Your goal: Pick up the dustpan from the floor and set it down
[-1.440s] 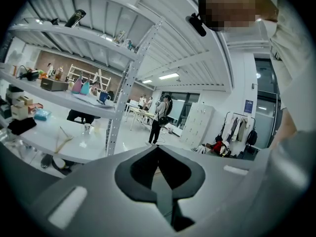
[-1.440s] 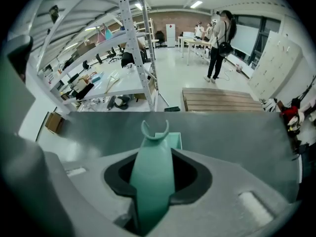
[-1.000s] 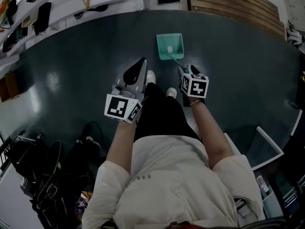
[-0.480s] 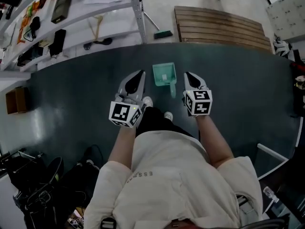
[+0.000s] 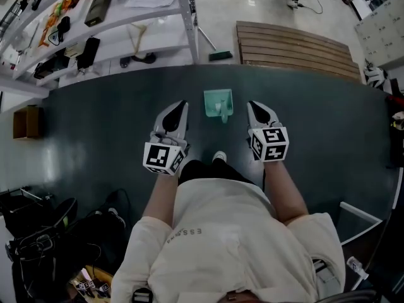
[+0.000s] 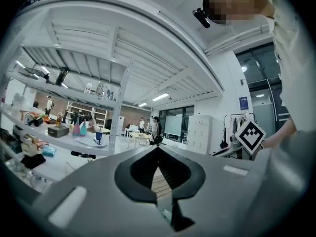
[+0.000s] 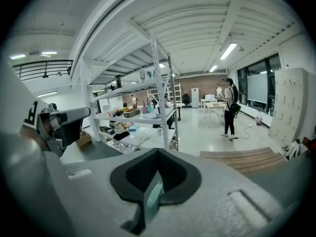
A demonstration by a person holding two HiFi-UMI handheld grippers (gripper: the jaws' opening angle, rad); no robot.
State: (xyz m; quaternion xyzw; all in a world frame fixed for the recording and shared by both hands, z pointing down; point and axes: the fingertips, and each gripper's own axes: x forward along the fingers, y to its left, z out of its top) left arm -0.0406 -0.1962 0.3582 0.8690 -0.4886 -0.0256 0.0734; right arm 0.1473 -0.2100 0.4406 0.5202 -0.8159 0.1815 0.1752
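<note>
The dustpan [image 5: 216, 101] lay flat on the dark floor [image 5: 95, 118] near the wooden platform [image 5: 297, 43], with its long axis running out from the platform and its handle on the far end. The right gripper [image 5: 254, 105] and left gripper [image 5: 180, 104] flanked it, apart from it, jaws closed on nothing. Shelving [image 5: 126, 17] stood beside the platform.

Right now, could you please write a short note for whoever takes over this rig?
Left gripper: shut, empty.
Right gripper: shut, empty. The teal sliver showing through its jaw slit looks to be the dustpan beyond it.
Dustpan: lying on the dark floor mat, between the grippers in the head view, touching neither.
Done: it looks set down.
Left: probably nothing; just check its spot is acceptable.
</note>
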